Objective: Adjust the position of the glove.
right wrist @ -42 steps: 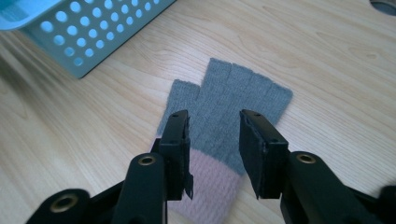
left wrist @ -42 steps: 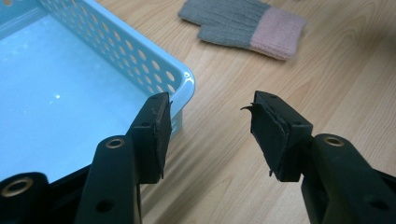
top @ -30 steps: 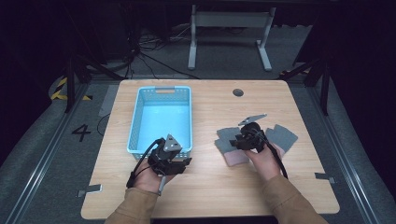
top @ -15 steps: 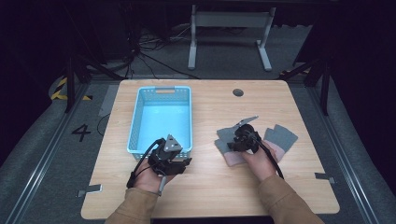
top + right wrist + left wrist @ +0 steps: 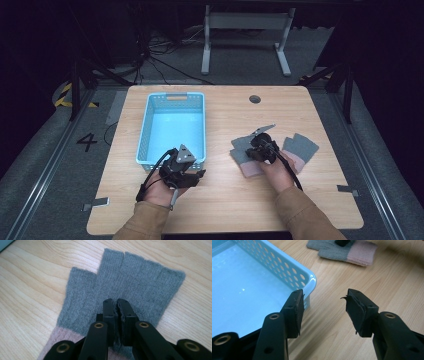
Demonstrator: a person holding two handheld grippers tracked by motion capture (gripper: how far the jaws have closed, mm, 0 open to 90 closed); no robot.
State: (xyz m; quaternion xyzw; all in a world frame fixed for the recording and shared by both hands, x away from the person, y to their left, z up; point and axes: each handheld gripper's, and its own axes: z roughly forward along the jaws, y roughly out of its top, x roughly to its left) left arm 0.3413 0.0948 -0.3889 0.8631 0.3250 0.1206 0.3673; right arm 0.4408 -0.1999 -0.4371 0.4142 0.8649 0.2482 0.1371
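Two fingerless gloves lie on the wooden table [image 5: 320,200] to the right of the blue basket [image 5: 172,107], and we treat the basket as our reference throughout. We hold the right gripper [image 5: 261,149] down on the nearer glove [image 5: 130,287], the grey one with a pink cuff; its jaws have just been closing and now stand almost together, pinching a fold of the knit at the palm. The second glove [image 5: 301,148] rests farther from the basket, just beyond the right hand [image 5: 276,172]. In the right gripper view the pinched glove runs lengthwise away from the jaws, cuff nearest us and finger stubs pointing ahead, so the grip sits across the middle of its long axis. We keep the left gripper [image 5: 181,170] at the basket's near right corner, its jaws about half open with nothing between them; in the left gripper view the glove lies ahead and to the right, well apart. We judge that the coming move is a lift and a carry leftward to the basket, whose open top lies to the left of the gripped glove; the right hand is the one placed to do it.
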